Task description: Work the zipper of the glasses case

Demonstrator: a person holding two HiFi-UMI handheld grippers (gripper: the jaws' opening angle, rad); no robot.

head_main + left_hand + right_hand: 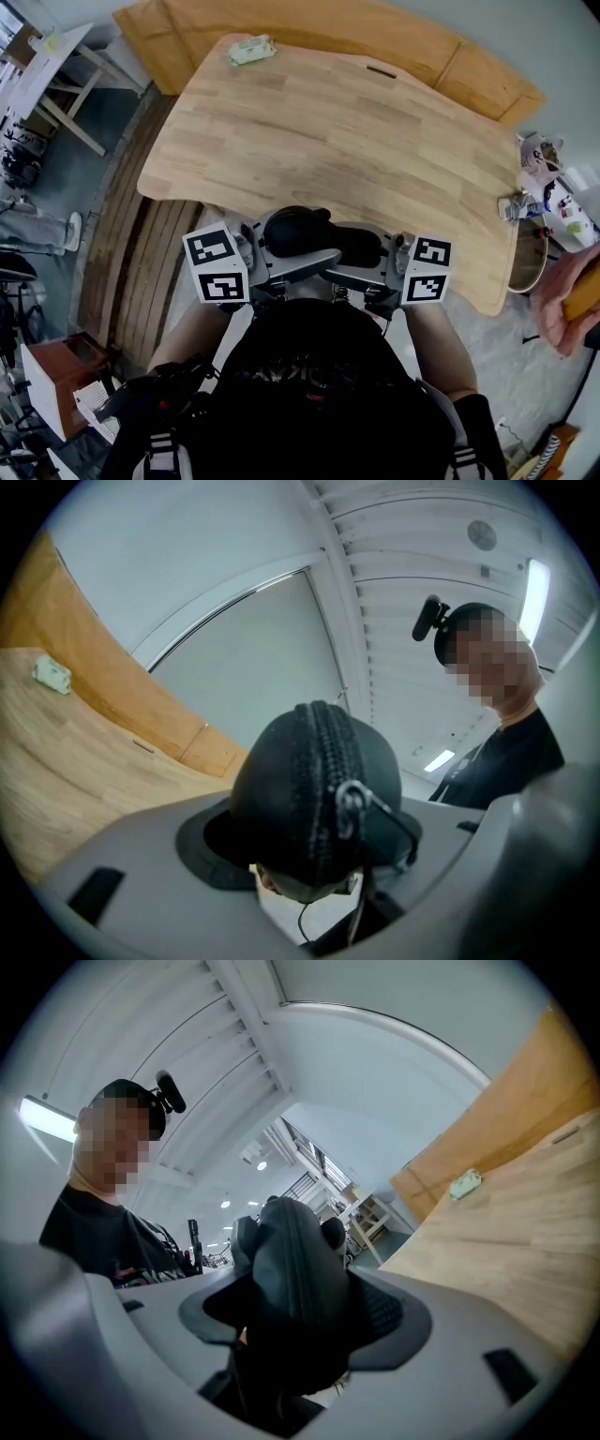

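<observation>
Black oval glasses case (300,232) is held in the air in front of the person's chest, just off the near edge of the table, lying crosswise between the two grippers. Left gripper (309,834) is clamped on one end – its grey jaws stand well apart with the pads pressed on the case's flanks. In the left gripper view the black zipper (323,752) runs up over the case's rounded end, and a small metal pull ring (352,799) hangs beside it. Right gripper (300,1318) grips the opposite end – its pads lie against the case on both sides. Beyond lies the light wooden table (328,131). A small pale green and white packet (251,49) rests at its far edge, well apart from the case.
</observation>
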